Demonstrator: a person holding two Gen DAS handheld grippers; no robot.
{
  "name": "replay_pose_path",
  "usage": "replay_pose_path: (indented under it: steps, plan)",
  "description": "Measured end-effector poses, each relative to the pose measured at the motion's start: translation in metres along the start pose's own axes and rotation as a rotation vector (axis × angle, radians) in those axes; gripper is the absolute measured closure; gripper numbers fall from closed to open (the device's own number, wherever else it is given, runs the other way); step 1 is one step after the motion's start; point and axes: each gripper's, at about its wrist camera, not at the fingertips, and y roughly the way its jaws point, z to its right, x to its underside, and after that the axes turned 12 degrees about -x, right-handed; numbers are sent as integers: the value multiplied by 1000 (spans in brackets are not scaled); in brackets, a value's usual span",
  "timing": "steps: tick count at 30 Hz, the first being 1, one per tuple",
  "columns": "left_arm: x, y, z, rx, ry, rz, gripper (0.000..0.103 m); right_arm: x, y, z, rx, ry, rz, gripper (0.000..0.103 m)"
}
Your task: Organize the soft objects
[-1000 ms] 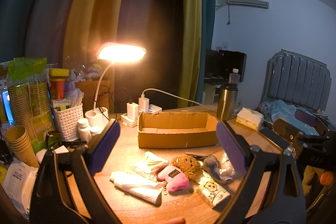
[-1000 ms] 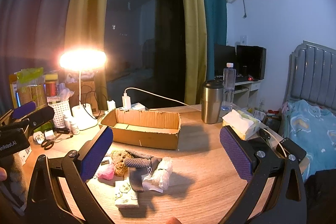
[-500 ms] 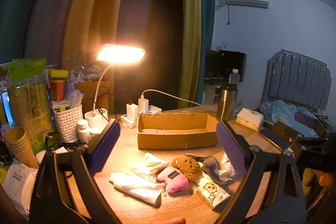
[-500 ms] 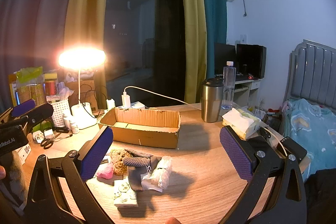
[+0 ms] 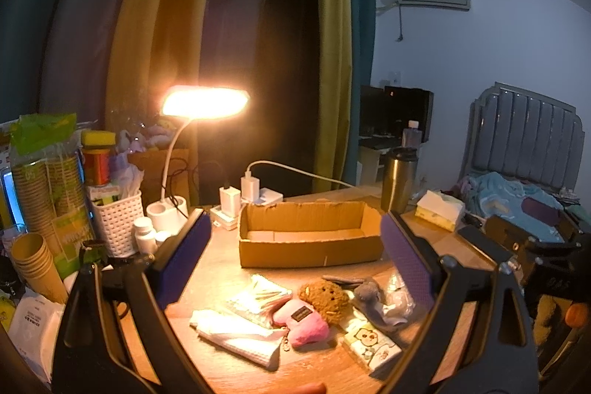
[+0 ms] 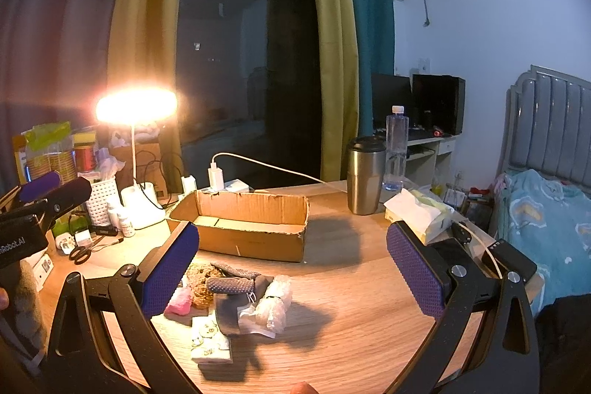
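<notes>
A pile of soft things lies on the wooden table in front of an empty cardboard box (image 5: 310, 239) (image 6: 243, 224): a pink plush (image 5: 304, 322) (image 6: 179, 303), a brown plush (image 5: 325, 296) (image 6: 201, 283), a grey knitted piece (image 5: 369, 292) (image 6: 231, 285), a white folded cloth (image 5: 236, 335), a tissue pack (image 5: 371, 348) (image 6: 212, 346) and a bubble-wrap roll (image 6: 275, 301). My left gripper (image 5: 295, 264) is open and empty above the pile. My right gripper (image 6: 291, 272) is open and empty above the pile too.
A lit desk lamp (image 5: 205, 106), a white basket (image 5: 116, 226), paper cups (image 5: 33, 264) and chargers (image 5: 249, 189) crowd the left and back. A steel tumbler (image 6: 364, 176), a water bottle (image 6: 397, 148) and a tissue box (image 6: 419, 215) stand at the right. A bed (image 6: 550, 220) lies beyond.
Both grippers have drifted slightly; the scene sits a little differently in each view. Nothing on the table has moved.
</notes>
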Motion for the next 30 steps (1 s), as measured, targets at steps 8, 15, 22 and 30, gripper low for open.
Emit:
replay_pose_path:
  steps: [8,15,22,30]
  plan:
    - [-1,0,7,-1,9,3,9,-2,1,11,-1,9,2,0]
    - [2,3,2,-2,10,-6,9,-1,4,10,2,6,6,0]
    - [7,7,0,1,13,-15,9,1,8,11,8,11,0,0]
    - [12,15,2,-1,-7,-30,9,3,11,12,8,3,-3,0]
